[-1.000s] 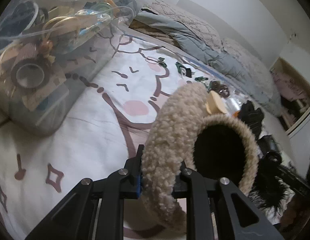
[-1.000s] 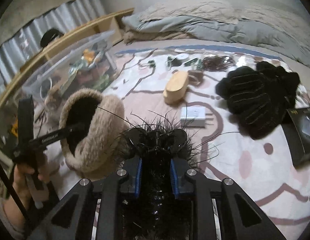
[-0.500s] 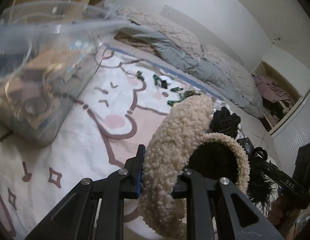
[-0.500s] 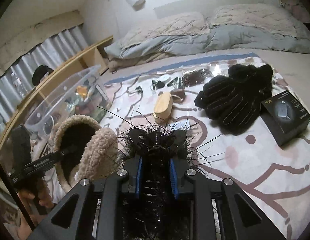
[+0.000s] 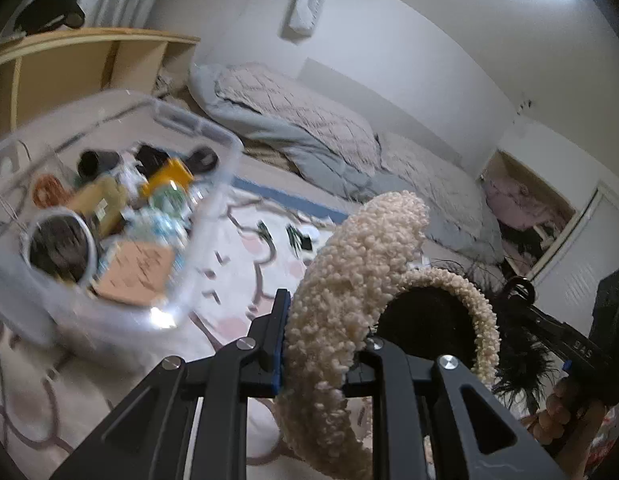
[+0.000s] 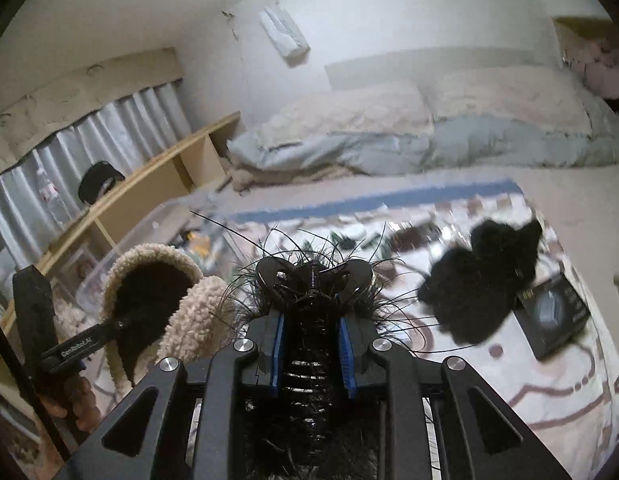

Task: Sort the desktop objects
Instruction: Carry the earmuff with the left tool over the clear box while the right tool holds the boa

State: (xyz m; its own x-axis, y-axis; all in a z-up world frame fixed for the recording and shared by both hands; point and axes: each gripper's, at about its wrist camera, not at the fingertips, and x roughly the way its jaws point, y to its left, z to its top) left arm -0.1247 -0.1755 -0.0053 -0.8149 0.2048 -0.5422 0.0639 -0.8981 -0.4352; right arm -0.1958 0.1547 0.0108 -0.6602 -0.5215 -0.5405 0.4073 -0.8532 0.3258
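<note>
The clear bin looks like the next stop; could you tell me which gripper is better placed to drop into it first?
Probably left: the left gripper, holding the earmuffs, has the clear bin just ahead.

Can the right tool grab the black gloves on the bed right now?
Probably not. The right tool is already shut on a black feathery hair clip, so nothing else fits between its fingers, and the black gloves lie apart from it on the bed.

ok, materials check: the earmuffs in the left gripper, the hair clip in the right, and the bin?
Earmuffs: cream bouclé fleece by the nubby loops, dark lining inside the cup. Hair clip: glossy black shell, likely plastic, with a metal spring and wispy feather-like trim. Bin: clear plastic, contents visible through it.
</note>
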